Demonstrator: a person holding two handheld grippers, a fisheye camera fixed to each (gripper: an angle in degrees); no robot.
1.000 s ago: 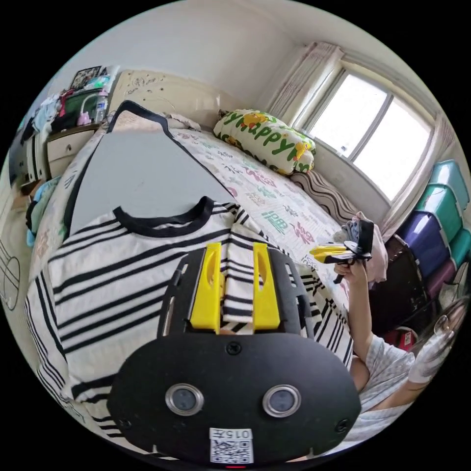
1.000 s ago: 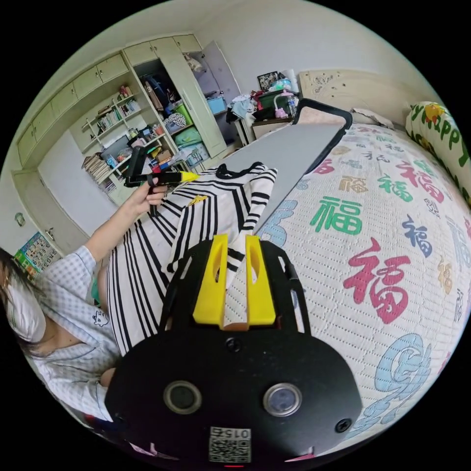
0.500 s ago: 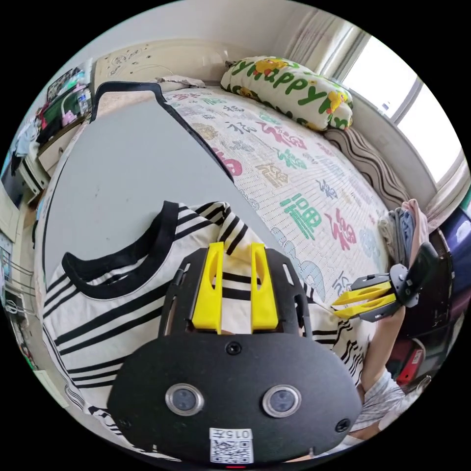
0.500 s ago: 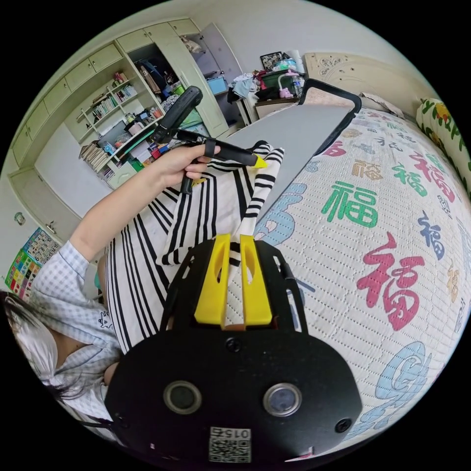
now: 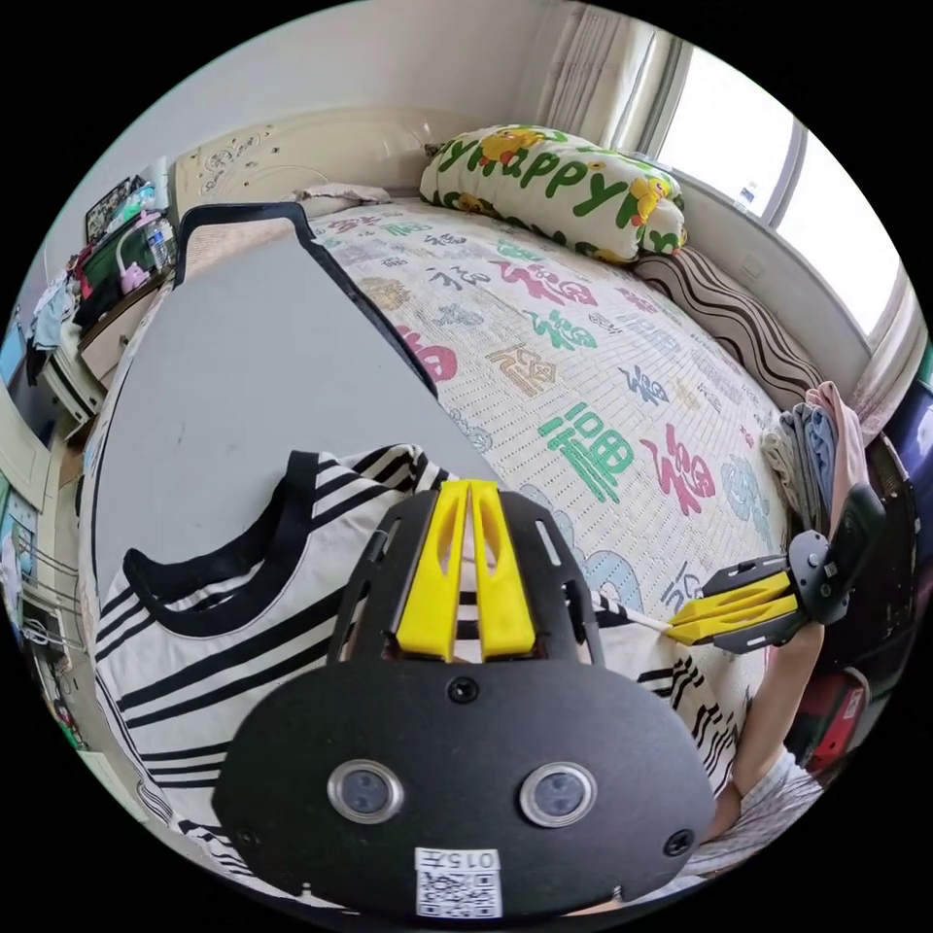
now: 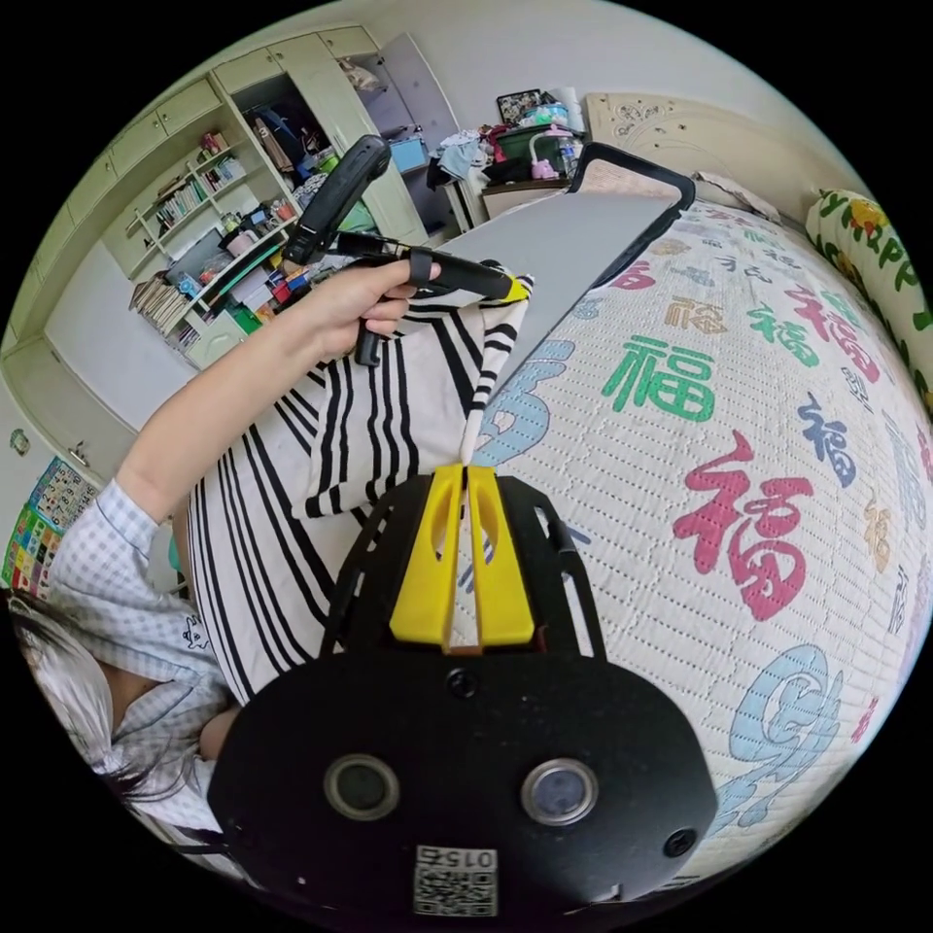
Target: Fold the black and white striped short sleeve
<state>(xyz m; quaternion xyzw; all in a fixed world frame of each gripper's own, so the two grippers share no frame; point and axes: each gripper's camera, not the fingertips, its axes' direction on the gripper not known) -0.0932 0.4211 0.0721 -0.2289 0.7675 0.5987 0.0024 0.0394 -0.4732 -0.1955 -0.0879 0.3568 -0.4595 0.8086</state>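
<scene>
Both tools' jaws newly closed: left tool point(image 5: 470, 489) and right tool point(image 6: 465, 474) pinching striped shirt point(image 5: 233, 622).

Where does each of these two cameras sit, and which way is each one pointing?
Left gripper view: rides behind the left tool, facing the bed's headboard and window; the right tool and a forearm show.
Right gripper view: rides behind the right tool, facing the shelves; the left tool and hand show.
Shared: the black and white striped short-sleeve shirt, pinched by both tools.
</scene>
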